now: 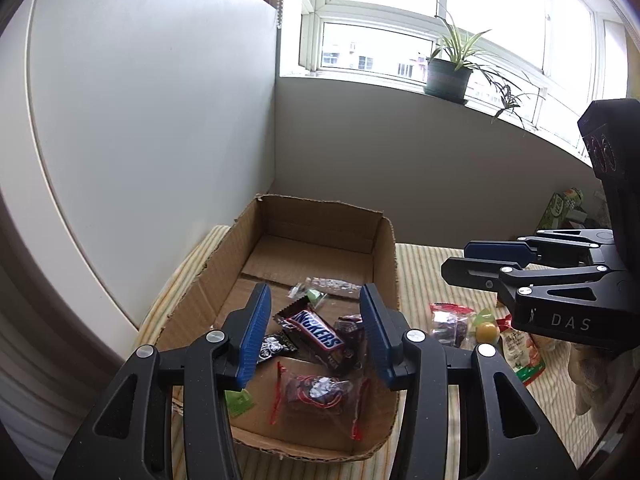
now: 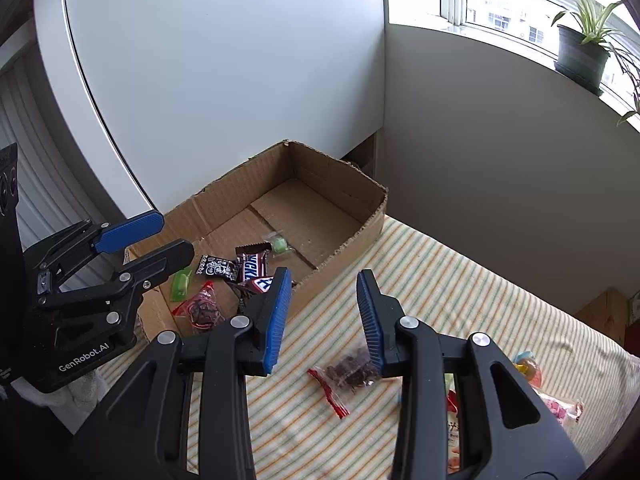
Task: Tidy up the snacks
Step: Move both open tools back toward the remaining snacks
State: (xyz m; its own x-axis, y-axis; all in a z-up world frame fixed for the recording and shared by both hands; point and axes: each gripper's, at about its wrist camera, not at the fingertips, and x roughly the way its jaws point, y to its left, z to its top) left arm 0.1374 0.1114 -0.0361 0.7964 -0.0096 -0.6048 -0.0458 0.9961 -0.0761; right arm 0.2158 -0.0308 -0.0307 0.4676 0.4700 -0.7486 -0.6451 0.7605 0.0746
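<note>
Striped cloth (image 2: 460, 280) carries a cardboard box (image 2: 352, 240) at its far left, holding a Snickers bar (image 1: 316, 332) and other sweets. Left gripper (image 1: 314, 336) hangs above them, jaws apart, empty. Right gripper (image 2: 324, 320), likewise released, hovers beside a red-edged packet (image 2: 352, 374) on the cloth.

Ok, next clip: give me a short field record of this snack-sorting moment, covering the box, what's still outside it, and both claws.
container: cardboard box on striped cloth, open top
in box: Snickers bar, black-and-white packet, red-edged clear bag, green candy, other small packets
still outside: dark dried-fruit bag on the cloth, more snacks to its right
left claw: open, empty, over the box
right claw: open, empty, above the dried-fruit bag
background: potted plant on windowsill
</note>
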